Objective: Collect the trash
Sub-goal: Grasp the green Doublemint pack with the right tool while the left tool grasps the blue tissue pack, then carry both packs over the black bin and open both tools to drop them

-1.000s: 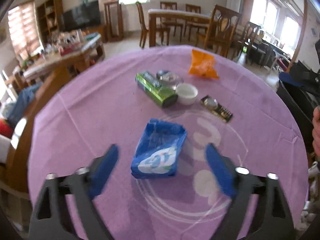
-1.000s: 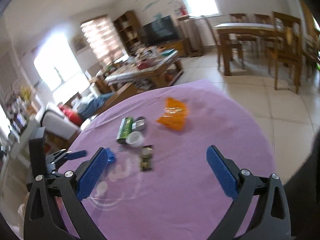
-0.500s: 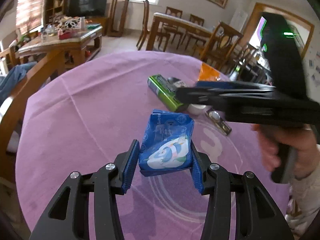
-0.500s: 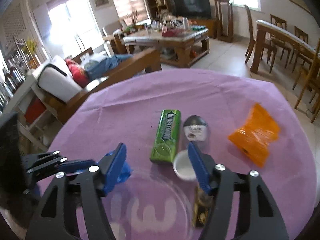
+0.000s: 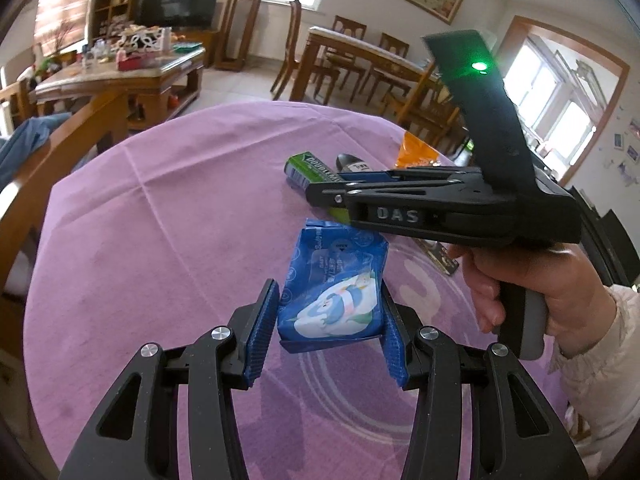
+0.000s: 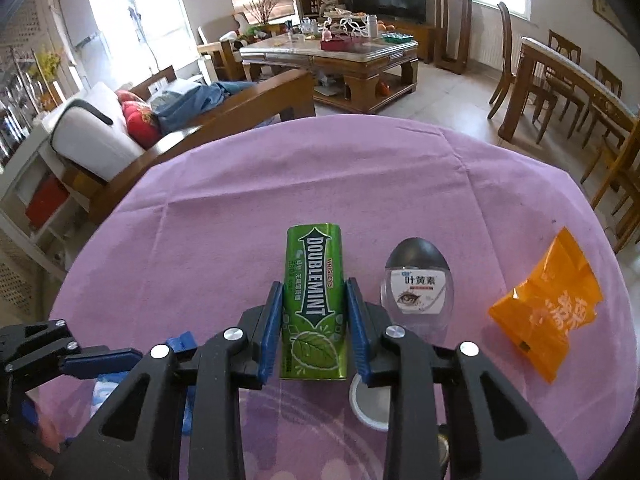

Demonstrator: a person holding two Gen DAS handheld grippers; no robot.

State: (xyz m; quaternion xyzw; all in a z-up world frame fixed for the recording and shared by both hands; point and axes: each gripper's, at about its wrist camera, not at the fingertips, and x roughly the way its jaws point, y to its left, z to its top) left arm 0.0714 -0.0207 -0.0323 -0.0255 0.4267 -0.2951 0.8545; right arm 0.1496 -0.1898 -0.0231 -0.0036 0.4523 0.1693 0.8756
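Doublemint pack (image 6: 314,300), lower centre on the purple surface (image 6: 224,216), now sits clamped as the right tongs (image 6: 314,330) have just closed; left tongs (image 5: 326,332) already grip the blue packet (image 5: 334,286), so both are ready to lift.

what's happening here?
A person is clearing trash off a purple table with two handheld grippers. The left gripper is clamped on a blue packet. The right gripper has just been closing around a green gum box. An orange wrapper and clear bottle lie untouched.
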